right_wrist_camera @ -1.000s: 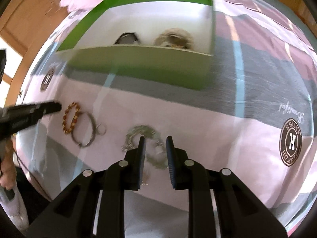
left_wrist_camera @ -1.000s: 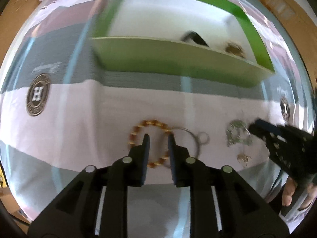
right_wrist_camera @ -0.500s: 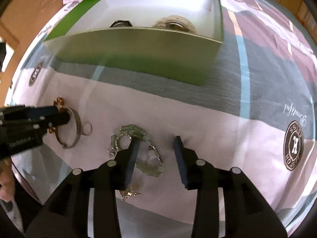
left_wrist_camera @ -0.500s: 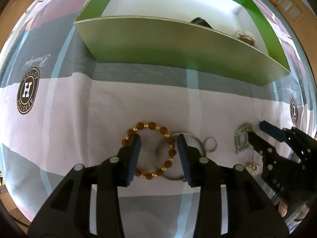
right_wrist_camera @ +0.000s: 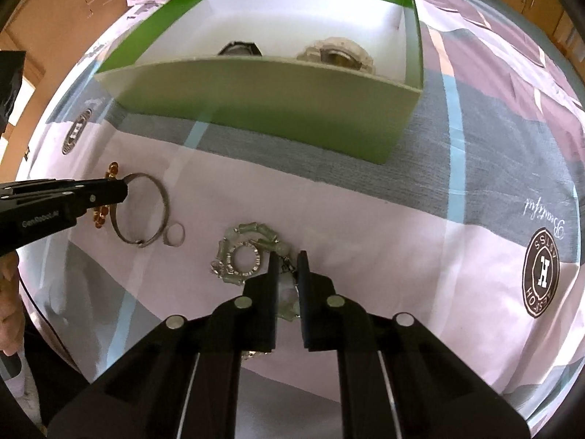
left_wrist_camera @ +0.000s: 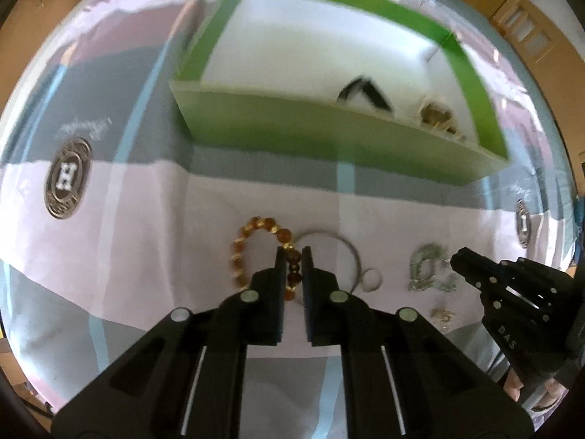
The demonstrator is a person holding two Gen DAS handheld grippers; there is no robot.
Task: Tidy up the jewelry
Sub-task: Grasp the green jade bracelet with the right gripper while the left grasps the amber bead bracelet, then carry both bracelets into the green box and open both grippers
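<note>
Nearest in the left wrist view, the left gripper (left_wrist_camera: 293,252) is seen with its 2 matte black fingers drawn close, having just been closing, and the beaded bracelet (left_wrist_camera: 256,248) is pinched between them on its right-hand arc; its beads are round, amber and glossy, with small gold spacers. In the right wrist view, the right gripper (right_wrist_camera: 284,256) is likewise narrowed after closing, and a pale green jade-like bracelet (right_wrist_camera: 248,252) of short tubular segments is caught at its right edge between the pads, a sparkling studded ring lying inside its loop. Just beside the beaded bracelet, a thin silver bangle (right_wrist_camera: 146,212) and a small plain ring (right_wrist_camera: 174,236) are laid flat, touching each other. All pieces rest on a smooth printed bedsheet (right_wrist_camera: 420,226) in lilac, grey and blue bands. Farther back, a green cardboard box (right_wrist_camera: 263,91) with a white interior is placed, and 2 items inside are partly hidden by its front wall.
</note>
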